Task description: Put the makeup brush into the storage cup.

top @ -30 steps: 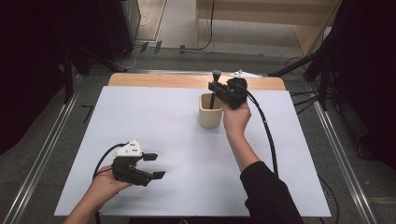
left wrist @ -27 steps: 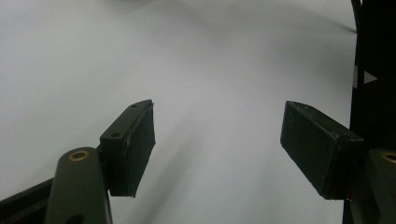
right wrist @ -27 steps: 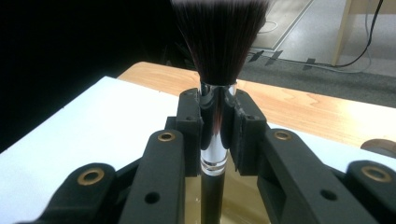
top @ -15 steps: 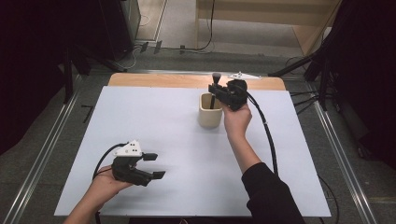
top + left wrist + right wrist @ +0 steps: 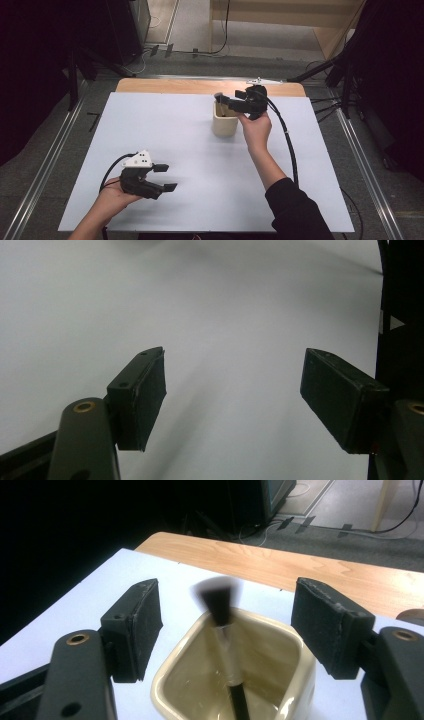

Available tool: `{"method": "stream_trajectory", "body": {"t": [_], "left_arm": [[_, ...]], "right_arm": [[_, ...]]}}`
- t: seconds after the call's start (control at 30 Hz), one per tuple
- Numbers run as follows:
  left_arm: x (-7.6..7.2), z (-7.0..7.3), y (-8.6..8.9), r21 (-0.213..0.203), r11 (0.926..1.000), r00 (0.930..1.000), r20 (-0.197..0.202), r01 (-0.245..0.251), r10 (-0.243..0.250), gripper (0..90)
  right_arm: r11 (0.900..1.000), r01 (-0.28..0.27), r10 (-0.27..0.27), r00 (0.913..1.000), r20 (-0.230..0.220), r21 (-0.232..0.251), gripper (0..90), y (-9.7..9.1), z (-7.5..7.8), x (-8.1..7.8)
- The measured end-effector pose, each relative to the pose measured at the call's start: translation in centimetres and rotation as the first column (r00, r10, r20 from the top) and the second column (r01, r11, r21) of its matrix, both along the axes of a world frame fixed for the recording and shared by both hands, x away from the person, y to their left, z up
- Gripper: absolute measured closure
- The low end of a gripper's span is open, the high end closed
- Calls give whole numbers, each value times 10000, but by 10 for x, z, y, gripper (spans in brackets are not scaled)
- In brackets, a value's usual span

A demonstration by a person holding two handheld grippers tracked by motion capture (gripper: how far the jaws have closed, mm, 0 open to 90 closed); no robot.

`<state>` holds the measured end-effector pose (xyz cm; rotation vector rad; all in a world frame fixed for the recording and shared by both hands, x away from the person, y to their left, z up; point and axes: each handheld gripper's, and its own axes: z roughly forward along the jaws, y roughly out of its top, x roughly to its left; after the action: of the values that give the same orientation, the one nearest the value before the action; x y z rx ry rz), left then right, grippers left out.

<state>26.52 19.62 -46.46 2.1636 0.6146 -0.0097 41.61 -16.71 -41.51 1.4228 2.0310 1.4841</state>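
Note:
A cream square cup (image 5: 223,125) stands at the back middle of the white table (image 5: 200,150). A make-up brush (image 5: 223,630) with a black handle and a dark bristle head leans inside the cup (image 5: 272,652), its head blurred. My right gripper (image 5: 228,103) hovers just over the cup's rim, open, and in the right gripper view (image 5: 232,616) its jaws stand wide on either side of the brush without touching it. My left gripper (image 5: 167,178) rests low at the front left, open with nothing between its pads (image 5: 142,390).
A bare wooden strip (image 5: 200,86) runs along the table's far edge. The right gripper's cable (image 5: 290,145) trails across the table's right side. Dark stands and cables sit on the floor (image 5: 325,70) beyond the table.
My right gripper has opened and let go of the brush, which has dropped into the cup. The left gripper has not moved.

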Motion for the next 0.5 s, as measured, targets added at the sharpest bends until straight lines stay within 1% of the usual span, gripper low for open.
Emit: {"method": "stream_trajectory", "body": {"t": [0.07,0.2,0.27,0.33,0.4,0.5], "left_arm": [[0,0,0,21,10000,10000,-5,4,-4,269],[0,0,0,2,10000,10000,-2,-1,1,269],[0,0,0,4,10000,10000,12,-9,9,269],[0,0,0,23,10000,10000,19,-12,12,269],[0,0,1,-3,10000,10000,4,-19,19,269],[0,0,1,0,10000,10000,4,-5,5,269]], "right_arm": [[9999,-100,100,9999,-93,0,290,-1,1,-2],[9994,-345,344,9993,-129,-82,289,-1,3,-6],[9989,-479,479,9987,-159,1,289,-1,3,-8],[9983,-574,574,9979,-289,18,289,-2,2,-9],[9980,-621,617,9975,-357,-122,289,-3,2,-10],[9973,-734,729,9961,-493,-86,289,-5,0,-12]]}}
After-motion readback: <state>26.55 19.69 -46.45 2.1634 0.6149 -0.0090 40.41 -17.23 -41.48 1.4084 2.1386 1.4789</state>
